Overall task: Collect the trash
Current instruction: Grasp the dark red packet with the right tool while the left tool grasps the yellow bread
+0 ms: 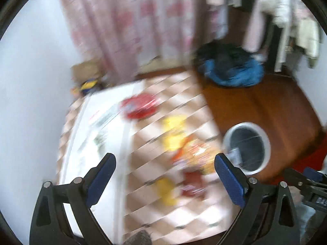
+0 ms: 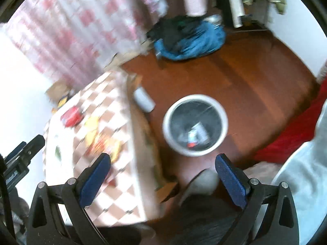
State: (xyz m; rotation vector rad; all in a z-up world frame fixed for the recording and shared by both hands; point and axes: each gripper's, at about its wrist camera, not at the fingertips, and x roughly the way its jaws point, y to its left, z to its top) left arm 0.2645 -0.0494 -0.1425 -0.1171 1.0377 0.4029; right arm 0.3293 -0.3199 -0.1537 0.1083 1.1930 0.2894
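Observation:
Both views are motion-blurred. A checked tablecloth (image 1: 190,106) carries wrappers: a red packet (image 1: 141,106), a yellow one (image 1: 173,130), an orange-red one (image 1: 196,153) and more red and yellow pieces (image 1: 179,185) nearer me. My left gripper (image 1: 164,161) hangs open above them, holding nothing. A white round bin (image 2: 195,124) stands on the brown floor beside the table, with a few scraps inside. My right gripper (image 2: 162,163) is open and empty above the table edge and the bin. The same wrappers (image 2: 98,136) show at the left of the right wrist view.
White papers (image 1: 98,126) cover the table's left part. A blue and black cloth heap (image 1: 231,67) lies on the floor beyond the bin (image 1: 247,147). A pink patterned curtain (image 1: 130,20) hangs behind. A red cloth (image 2: 290,130) and a pale sleeve (image 2: 302,173) are at the right.

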